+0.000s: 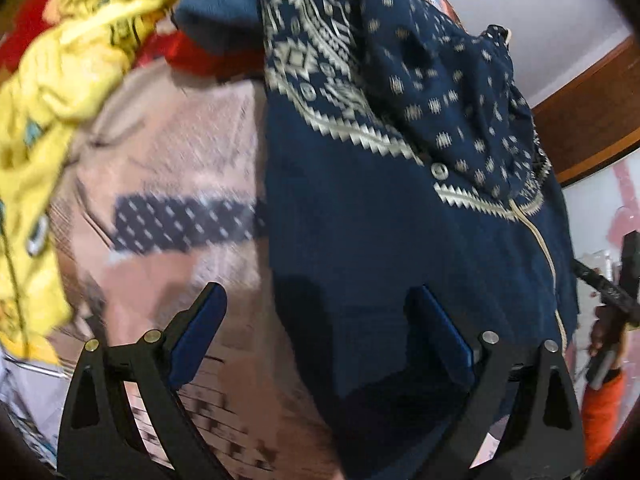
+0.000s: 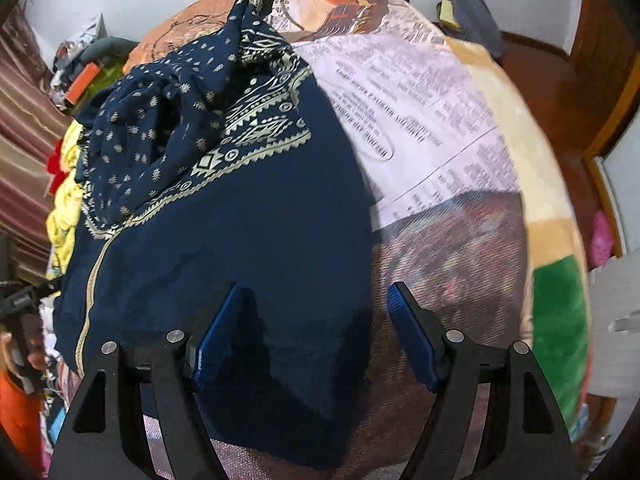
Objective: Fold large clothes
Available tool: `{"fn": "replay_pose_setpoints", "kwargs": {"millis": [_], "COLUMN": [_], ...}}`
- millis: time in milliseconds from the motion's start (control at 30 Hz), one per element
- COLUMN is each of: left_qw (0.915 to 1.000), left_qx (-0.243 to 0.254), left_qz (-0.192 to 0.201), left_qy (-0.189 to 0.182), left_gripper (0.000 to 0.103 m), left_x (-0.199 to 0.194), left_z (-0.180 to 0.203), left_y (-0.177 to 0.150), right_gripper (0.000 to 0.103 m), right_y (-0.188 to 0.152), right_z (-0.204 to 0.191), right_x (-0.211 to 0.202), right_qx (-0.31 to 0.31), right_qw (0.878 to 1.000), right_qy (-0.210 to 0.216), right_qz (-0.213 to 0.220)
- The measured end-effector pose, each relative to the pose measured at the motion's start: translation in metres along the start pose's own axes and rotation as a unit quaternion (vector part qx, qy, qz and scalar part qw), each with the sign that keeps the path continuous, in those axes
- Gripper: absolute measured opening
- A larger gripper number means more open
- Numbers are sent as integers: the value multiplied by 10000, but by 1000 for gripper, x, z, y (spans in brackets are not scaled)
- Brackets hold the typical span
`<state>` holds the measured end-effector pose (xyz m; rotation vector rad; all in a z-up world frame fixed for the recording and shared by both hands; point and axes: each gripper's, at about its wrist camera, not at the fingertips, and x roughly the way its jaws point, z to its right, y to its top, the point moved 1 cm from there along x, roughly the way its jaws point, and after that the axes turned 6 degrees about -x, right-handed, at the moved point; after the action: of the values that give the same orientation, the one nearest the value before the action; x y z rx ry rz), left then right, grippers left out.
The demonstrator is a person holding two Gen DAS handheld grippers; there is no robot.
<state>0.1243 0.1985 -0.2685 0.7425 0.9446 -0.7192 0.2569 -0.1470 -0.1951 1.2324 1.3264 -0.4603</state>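
Observation:
A navy hooded garment point(image 1: 380, 220) with cream patterned bands and a cream zip lies spread on the bed, its hood bunched at the far end. My left gripper point(image 1: 318, 288) is open just above the garment's left edge, which runs between its blue pads; one pad is over the blanket, the other over the navy cloth. In the right wrist view the same garment point(image 2: 240, 240) fills the left half. My right gripper point(image 2: 315, 286) is open over its near right edge, with nothing pinched.
The printed blanket point(image 2: 432, 112) covers the bed. A pile with a yellow garment point(image 1: 60, 80), a red cloth point(image 1: 188, 52) and a blue-grey one point(image 1: 220, 4) lies to the far left. A wooden frame point(image 1: 592, 112) and an orange sleeve point(image 1: 604, 412) are at the right.

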Motion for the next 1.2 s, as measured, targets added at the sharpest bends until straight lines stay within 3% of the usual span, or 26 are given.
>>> {"fn": "replay_pose_setpoints", "kwargs": {"millis": [133, 200, 267, 367, 400, 633, 933, 1067, 1200], "left_qw": [9985, 9962, 9960, 9965, 9972, 9935, 9786, 9741, 9746], "left_qx": [-324, -411, -344, 4, 131, 163, 276, 52, -277], "left_qz": [-65, -127, -112, 15, 85, 683, 1621, 1925, 2007], "left_qy": [-442, -759, -821, -840, -735, -895, -1238, -1184, -951], "left_gripper": [73, 61, 51, 16, 12, 10, 9, 9, 9], "left_x": [-1, -3, -6, -14, -19, -62, -120, -125, -104], "left_z": [-5, -5, -1, 13, 18, 27, 52, 47, 33], "left_y": [-6, -10, -12, -15, -14, 21, 107, 154, 203], "right_gripper": [55, 43, 32, 10, 9, 8, 8, 8, 8], "right_y": [-1, -1, 1, 8, 10, 40, 133, 180, 228], "right_z": [-8, -11, -13, -16, -17, -41, -74, -77, -69], "right_x": [3, 3, 5, 6, 4, -27, -64, -60, -32], "right_qx": [-202, -233, -232, -222, -249, -727, -1141, -1099, -870], "right_qw": [9998, 9995, 9993, 9988, 9988, 9946, 9800, 9765, 9791], "right_qy": [33, 181, 279, 430, 414, 446, 552, 457, 302], "right_qz": [75, 80, 71, 14, 28, 595, 1536, 1796, 1814]}}
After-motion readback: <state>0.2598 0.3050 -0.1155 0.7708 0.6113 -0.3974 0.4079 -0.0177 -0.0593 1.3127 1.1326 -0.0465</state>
